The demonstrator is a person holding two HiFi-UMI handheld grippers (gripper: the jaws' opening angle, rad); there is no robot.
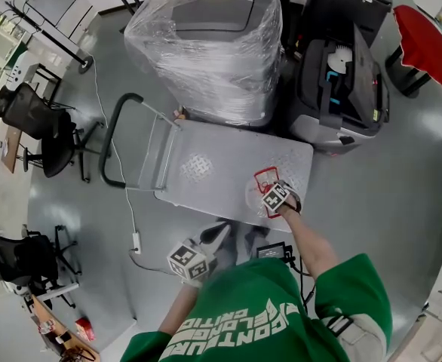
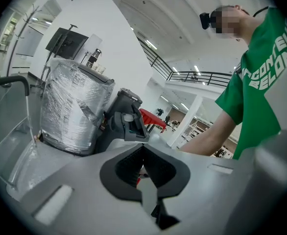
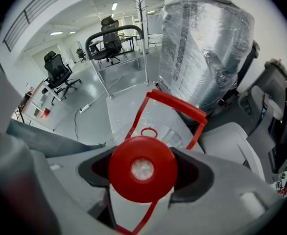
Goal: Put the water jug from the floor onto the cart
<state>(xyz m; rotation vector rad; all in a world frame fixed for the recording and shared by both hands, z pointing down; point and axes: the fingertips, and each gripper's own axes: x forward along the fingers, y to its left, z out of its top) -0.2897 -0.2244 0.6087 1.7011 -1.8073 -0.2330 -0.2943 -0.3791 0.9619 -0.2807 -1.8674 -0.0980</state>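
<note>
The water jug is clear plastic with a red carry handle and a red cap. It is at the near right edge of the grey platform cart; whether it rests on the deck or hangs just above, I cannot tell. My right gripper is shut on the jug's neck, and the cap fills the space between its jaws. My left gripper is low over the floor, just in front of the cart's near edge. Its jaws are shut with nothing in them.
A large machine wrapped in plastic film stands right behind the cart. A black and grey machine is to its right. The cart's push handle is on the left. A cable with a power strip lies on the floor; office chairs stand further left.
</note>
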